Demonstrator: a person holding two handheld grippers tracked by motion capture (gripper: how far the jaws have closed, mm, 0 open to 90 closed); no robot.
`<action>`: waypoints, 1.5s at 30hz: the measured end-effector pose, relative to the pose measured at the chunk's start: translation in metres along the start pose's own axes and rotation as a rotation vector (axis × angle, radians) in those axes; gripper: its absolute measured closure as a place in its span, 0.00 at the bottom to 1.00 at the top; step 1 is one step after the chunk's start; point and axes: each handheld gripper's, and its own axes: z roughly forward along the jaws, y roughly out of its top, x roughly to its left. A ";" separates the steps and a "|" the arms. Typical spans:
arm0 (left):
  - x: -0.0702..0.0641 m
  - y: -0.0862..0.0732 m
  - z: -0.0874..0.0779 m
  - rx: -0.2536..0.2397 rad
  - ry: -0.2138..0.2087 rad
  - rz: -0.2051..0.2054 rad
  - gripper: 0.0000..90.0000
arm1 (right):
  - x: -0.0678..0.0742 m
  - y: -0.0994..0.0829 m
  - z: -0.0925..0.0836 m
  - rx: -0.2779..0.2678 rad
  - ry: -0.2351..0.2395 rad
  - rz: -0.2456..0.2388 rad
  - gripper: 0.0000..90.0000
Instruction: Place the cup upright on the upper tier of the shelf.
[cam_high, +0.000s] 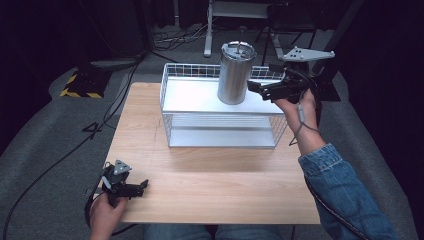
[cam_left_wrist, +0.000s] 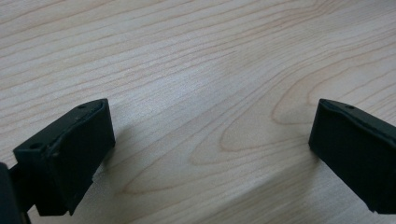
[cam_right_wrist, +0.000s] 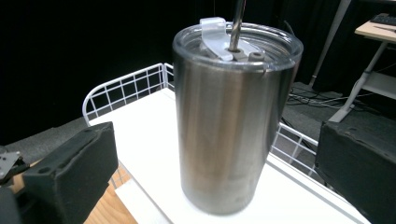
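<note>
a steel tumbler (cam_high: 235, 74) stands upright on the top shelf of a white wire rack (cam_high: 172, 107), the right gripper (cam_high: 256, 89) beside it with jaws wide and empty, apparently ready to grasp, while the left gripper (cam_high: 142, 186) rests open, well nearer the person.

Bright overhead light on the desk (cam_high: 210, 190), black surroundings beyond. Soft shadows beneath the tool tips in the left gripper view. Broad sheen down the steel cup (cam_right_wrist: 229, 126), slightly blurred at 6 o'clock.
</note>
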 end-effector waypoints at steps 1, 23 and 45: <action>0.000 0.000 0.000 0.000 0.000 0.000 0.01 | 0.000 -0.001 -0.003 -0.001 0.000 0.002 0.00; 0.000 0.000 0.000 0.000 0.000 0.000 0.01 | 0.002 -0.039 -0.051 0.044 -0.046 0.003 0.04; 0.000 0.000 0.000 0.000 0.000 0.000 0.01 | -0.011 -0.129 -0.067 0.181 -0.117 0.071 0.03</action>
